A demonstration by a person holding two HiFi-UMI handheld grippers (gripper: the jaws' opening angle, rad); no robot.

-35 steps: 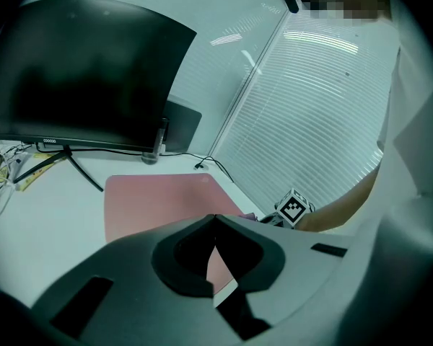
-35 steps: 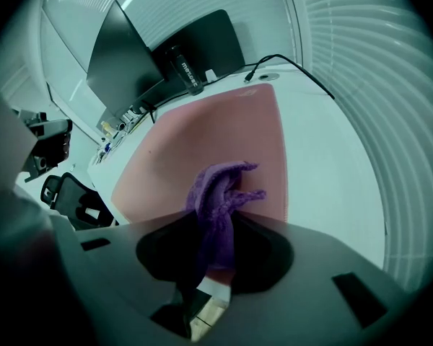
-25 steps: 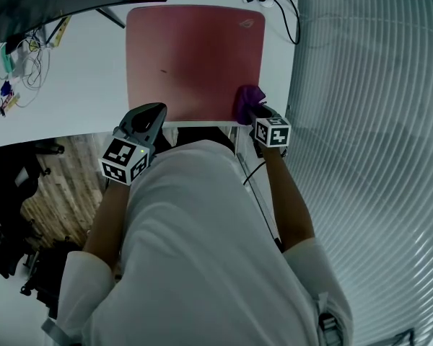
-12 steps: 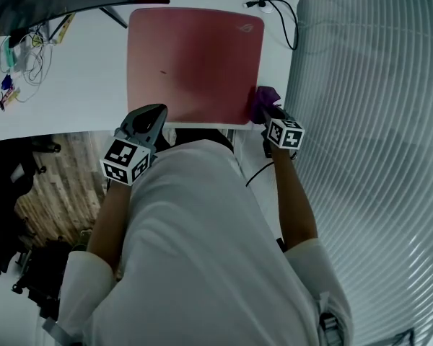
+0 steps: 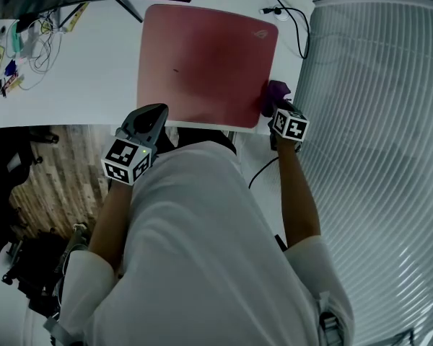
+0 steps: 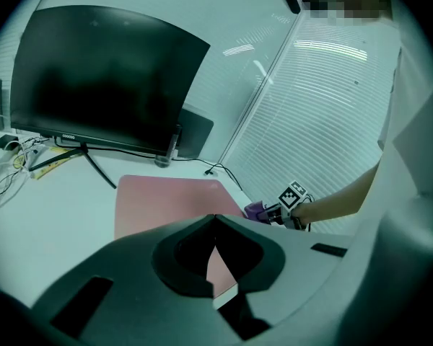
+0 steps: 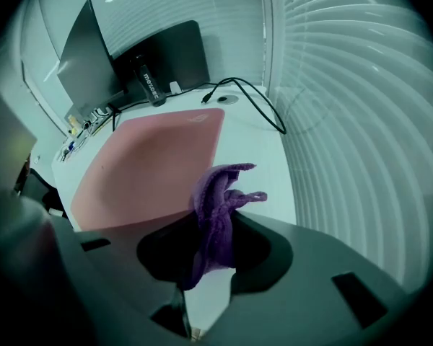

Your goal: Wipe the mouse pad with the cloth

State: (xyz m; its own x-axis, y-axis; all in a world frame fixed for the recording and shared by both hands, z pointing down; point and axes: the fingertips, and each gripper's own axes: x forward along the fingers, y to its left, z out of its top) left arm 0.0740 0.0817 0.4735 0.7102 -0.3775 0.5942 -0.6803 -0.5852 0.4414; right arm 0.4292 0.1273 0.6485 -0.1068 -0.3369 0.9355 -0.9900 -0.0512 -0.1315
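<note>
White desk [image 5: 79, 85] holds a mouse pad [image 5: 202, 63]; right tongs [image 5: 273, 110] grip purple cloth [image 5: 278, 91] at its right edge, left tongs [image 5: 156, 111] closed.

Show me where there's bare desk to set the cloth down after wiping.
Widest bare patch: the white desk left of the mouse pad, up to the cable clutter at the far-left edge. A narrow strip runs right of the pad, where the right gripper holds the cloth. Crowded: the back edge, with monitor stand and black cable.
</note>
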